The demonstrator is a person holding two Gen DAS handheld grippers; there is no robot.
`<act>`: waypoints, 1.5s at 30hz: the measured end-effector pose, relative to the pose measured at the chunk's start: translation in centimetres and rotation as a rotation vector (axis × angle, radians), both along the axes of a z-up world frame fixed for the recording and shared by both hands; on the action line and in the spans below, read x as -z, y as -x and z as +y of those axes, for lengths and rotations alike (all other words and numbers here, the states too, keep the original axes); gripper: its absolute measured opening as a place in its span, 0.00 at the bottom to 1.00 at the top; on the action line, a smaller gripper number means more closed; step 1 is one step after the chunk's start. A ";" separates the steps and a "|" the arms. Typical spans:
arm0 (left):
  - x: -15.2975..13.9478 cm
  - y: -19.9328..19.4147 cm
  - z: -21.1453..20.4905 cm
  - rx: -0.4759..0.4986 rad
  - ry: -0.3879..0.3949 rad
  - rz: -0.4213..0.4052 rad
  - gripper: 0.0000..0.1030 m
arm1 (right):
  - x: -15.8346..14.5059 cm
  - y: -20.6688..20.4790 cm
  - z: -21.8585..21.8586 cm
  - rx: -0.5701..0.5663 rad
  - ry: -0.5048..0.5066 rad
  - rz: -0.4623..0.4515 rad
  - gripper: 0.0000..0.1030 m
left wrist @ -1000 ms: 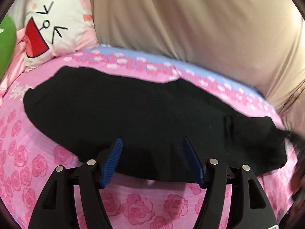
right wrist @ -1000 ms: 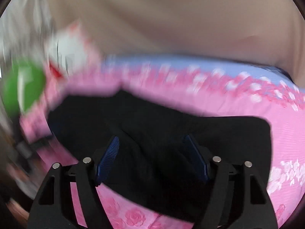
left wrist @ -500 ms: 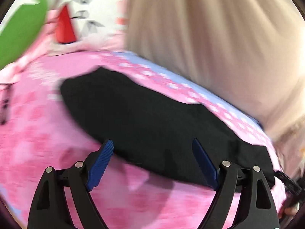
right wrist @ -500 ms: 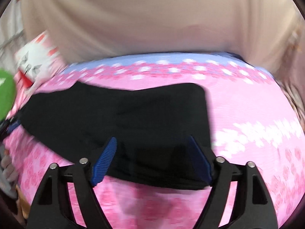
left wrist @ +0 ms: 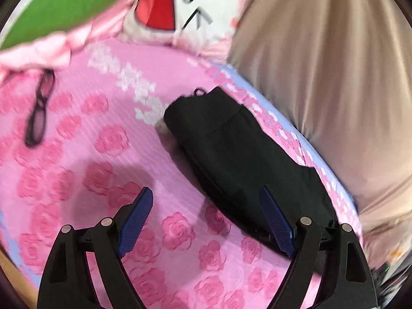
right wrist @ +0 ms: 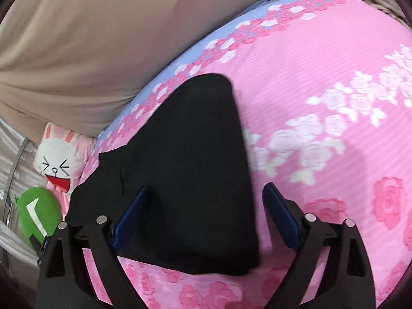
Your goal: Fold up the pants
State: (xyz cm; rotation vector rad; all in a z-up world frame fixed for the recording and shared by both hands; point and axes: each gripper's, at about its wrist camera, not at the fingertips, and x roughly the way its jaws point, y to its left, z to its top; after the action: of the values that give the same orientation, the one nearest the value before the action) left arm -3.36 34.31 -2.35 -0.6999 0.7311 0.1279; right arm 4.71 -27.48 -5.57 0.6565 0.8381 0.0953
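Observation:
Black pants (left wrist: pixel 239 154) lie flat as a long folded strip on the pink rose bedspread (left wrist: pixel 103 170). In the left wrist view my left gripper (left wrist: pixel 206 198) is open above the bedspread, just off the strip's near end, with only its right pad over the cloth. In the right wrist view the pants (right wrist: pixel 185 180) reach to a squared end, and my right gripper (right wrist: pixel 206 195) hovers over that end. Its jaws are opening and the pads press on nothing, though black cloth lies below the gap between them.
A rabbit-face cushion (left wrist: pixel 190 7) and a green cushion (left wrist: pixel 61 5) sit at the head of the bed. Dark-framed glasses (left wrist: pixel 38 113) lie on the bedspread to the left. A beige padded wall (left wrist: pixel 334 90) runs along the far side of the bed.
Both grippers have swung apart toward opposite ends of the pants and rolled, so the scene tilts in each view. Both jaws stand wider than before. The pants lie where they were.

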 end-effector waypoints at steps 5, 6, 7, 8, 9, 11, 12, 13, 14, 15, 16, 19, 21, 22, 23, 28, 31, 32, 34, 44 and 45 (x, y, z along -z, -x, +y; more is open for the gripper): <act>1.2 -3.0 1.6 -0.064 0.164 0.032 0.80 | 0.1 0.0 2.8 -0.040 0.110 -0.019 0.52; 1.2 -4.0 1.7 -0.063 0.167 0.040 0.80 | 0.2 0.0 2.9 -0.050 0.104 -0.026 0.38; 1.2 -4.8 1.9 -0.070 0.171 0.043 0.80 | 0.3 0.0 2.8 -0.052 0.097 -0.029 0.34; 1.2 -5.6 2.0 -0.071 0.179 0.036 0.78 | 0.2 0.0 2.8 -0.052 0.093 -0.037 0.31; 1.3 -6.5 2.0 -0.048 0.192 0.034 0.62 | 0.1 0.1 2.8 -0.055 0.093 -0.045 0.28; 2.0 -8.0 2.2 -0.009 0.244 0.060 0.28 | -0.7 0.2 2.7 -0.056 0.087 -0.069 0.25; 1.9 -8.0 2.3 -0.014 0.272 0.049 0.21 | -1.2 0.4 2.5 -0.054 0.082 -0.082 0.23; 1.5 -7.9 2.2 -0.011 0.269 0.042 0.17 | -2.0 0.6 2.2 -0.057 0.083 -0.098 0.23; 0.3 -7.4 1.7 -0.001 0.231 0.028 0.15 | -2.9 1.0 1.9 -0.063 0.094 -0.113 0.22; -0.6 -6.8 1.2 0.008 0.207 0.013 0.13 | -3.7 1.4 1.7 -0.070 0.106 -0.122 0.21; -1.6 -6.0 0.6 0.026 0.186 -0.001 0.12 | -4.9 2.1 1.2 -0.076 0.130 -0.132 0.21; -3.2 -3.8 -1.7 0.120 0.218 -0.024 0.11 | -6.7 4.5 -0.6 -0.054 0.184 -0.144 0.21; -3.0 -2.5 -4.0 0.183 0.223 0.002 0.11 | -7.2 6.8 -3.0 -0.010 0.218 -0.128 0.22; -2.3 -1.9 -5.2 0.209 0.218 0.023 0.11 | -6.9 7.7 -4.0 0.003 0.233 -0.110 0.24; -1.6 -1.4 -6.3 0.223 0.206 0.043 0.11 | -6.3 8.6 -5.0 0.019 0.273 -0.077 0.35; 1.0 -0.3 -6.2 0.160 0.231 0.044 0.19 | -6.8 11.5 -2.7 0.064 0.554 -0.085 0.60; 1.7 -0.7 -5.8 0.143 0.254 0.045 0.26 | -7.8 11.4 3.1 -0.101 0.636 -0.179 0.89; 1.7 -0.7 -5.9 0.146 0.237 0.040 0.27 | -7.3 10.8 5.5 -0.179 0.673 -0.184 0.89; 1.5 -0.5 -6.3 0.144 0.183 0.032 0.30 | -5.5 9.4 8.9 -0.296 0.712 -0.163 0.89; 2.5 -1.0 -5.6 0.164 0.217 -0.009 0.31 | -7.5 4.1 9.7 -0.282 0.590 -0.152 0.23; 2.5 -1.0 -5.6 0.163 0.221 -0.012 0.31 | -8.6 4.0 10.4 -0.286 0.564 -0.185 0.23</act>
State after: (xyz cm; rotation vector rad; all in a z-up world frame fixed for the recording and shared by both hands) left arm -2.37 28.72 -4.88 -0.8464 0.7952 -0.1076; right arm 0.68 -17.08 3.05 -0.0049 0.7292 0.1669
